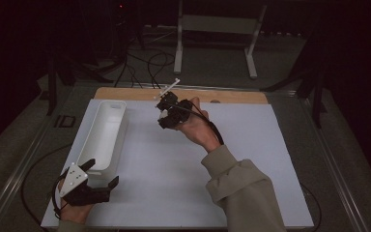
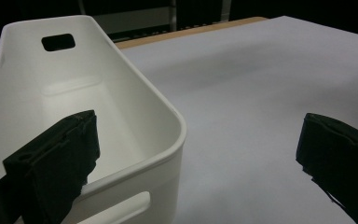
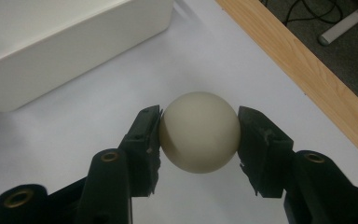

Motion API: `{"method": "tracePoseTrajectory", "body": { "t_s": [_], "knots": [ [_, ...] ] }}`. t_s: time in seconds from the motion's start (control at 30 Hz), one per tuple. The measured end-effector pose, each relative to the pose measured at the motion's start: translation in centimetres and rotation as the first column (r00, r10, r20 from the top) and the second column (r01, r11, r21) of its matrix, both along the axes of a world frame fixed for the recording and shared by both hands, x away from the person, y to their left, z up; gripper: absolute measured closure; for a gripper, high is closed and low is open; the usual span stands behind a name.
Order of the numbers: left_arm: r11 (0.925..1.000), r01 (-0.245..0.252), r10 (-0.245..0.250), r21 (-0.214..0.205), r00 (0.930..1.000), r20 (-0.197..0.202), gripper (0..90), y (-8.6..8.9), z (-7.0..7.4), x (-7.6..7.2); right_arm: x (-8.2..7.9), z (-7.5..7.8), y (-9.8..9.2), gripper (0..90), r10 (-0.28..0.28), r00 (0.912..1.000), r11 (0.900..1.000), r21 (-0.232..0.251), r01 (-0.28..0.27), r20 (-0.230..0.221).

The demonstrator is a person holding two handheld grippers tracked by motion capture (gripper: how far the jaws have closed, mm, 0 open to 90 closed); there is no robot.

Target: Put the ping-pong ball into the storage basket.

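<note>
The right gripper [image 3: 199,135] has its two black jaws pressed against opposite sides of a cream ball [image 3: 199,132], which sits squarely between the pads above the white table sheet [image 3: 98,112]. The ball is round, so it has no long axis and points nowhere; no writing or mark can be read on it. Beyond the jaws lies a white bin [image 3: 65,51]. The left gripper [image 2: 198,154] stands wide open and empty, one jaw over the bin's near end.
</note>
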State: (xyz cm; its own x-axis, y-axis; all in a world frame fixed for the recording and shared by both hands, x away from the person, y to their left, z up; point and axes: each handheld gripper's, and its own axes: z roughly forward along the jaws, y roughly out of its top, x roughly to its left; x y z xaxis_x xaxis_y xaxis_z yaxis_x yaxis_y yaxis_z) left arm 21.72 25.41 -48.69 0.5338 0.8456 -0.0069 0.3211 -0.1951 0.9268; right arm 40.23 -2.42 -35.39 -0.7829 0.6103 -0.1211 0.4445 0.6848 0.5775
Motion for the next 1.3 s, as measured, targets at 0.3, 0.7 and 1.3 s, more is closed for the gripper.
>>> {"method": "tracePoseTrajectory", "body": {
  "t_s": [0.3,0.7,1.3],
  "knots": [
    [1.0,0.001,-0.001,0.0,1.0,0.0,0.1,0.0,0.0,0.0,-0.1,0.1,1.2,50.2,0.002,1.0,1.0,0.008,-0.002,-0.002],
    [1.0,0.001,-0.001,-0.001,1.0,0.0,0.1,0.0,0.0,0.0,0.0,0.1,2.3,50.2,0.011,0.9999,0.9998,0.014,-0.011,-0.006],
    [1.0,0.002,-0.002,-0.005,1.0,0.0,0.1,0.0,0.0,0.0,0.2,-0.2,3.5,50.2,0.019,0.9996,0.9994,0.03,-0.019,-0.023]
  ]
}}
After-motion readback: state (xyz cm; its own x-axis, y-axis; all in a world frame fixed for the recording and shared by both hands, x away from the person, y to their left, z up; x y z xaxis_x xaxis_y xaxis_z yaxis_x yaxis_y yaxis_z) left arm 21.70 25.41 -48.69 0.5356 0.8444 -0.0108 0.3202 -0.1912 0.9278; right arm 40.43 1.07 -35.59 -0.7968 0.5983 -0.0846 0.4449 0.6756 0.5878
